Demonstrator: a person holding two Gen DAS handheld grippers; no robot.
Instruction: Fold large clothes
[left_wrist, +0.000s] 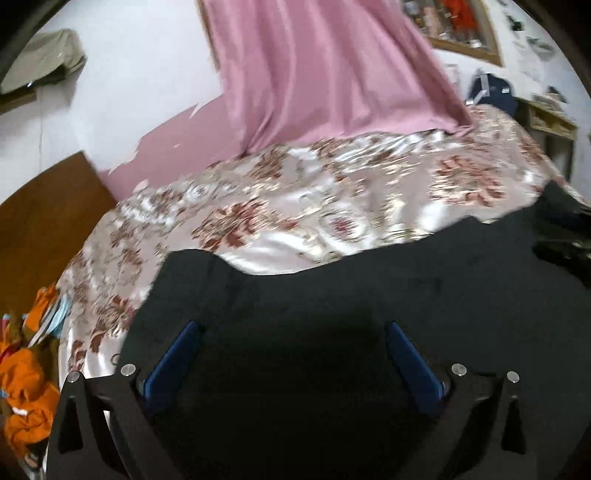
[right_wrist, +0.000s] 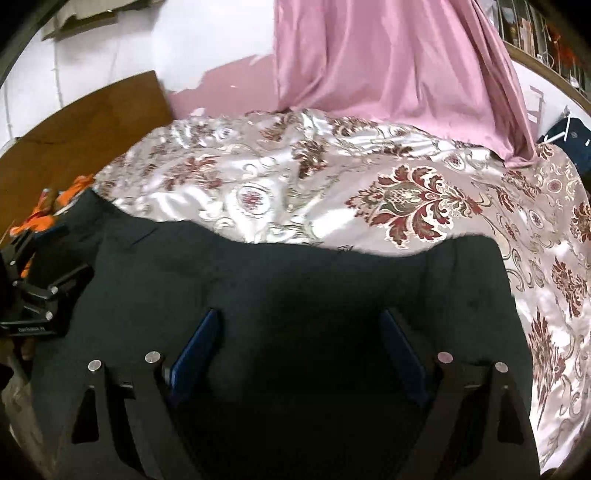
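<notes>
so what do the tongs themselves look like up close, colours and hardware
Both tongs look alike: the left tongs and right tongs each have two flat blue pads on black angular linkage arms with triangular cut-outs, joined by round silver pins. In the right wrist view, the left unit's black body bears small white lettering, too blurred to read. No cables or sleeves show.

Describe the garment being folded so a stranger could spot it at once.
Find the bed's shiny floral bedspread below the pink curtain. The black garment lies flat on its near edge. It is plain and dark, unlike the orange clothes piled at the left.
</notes>
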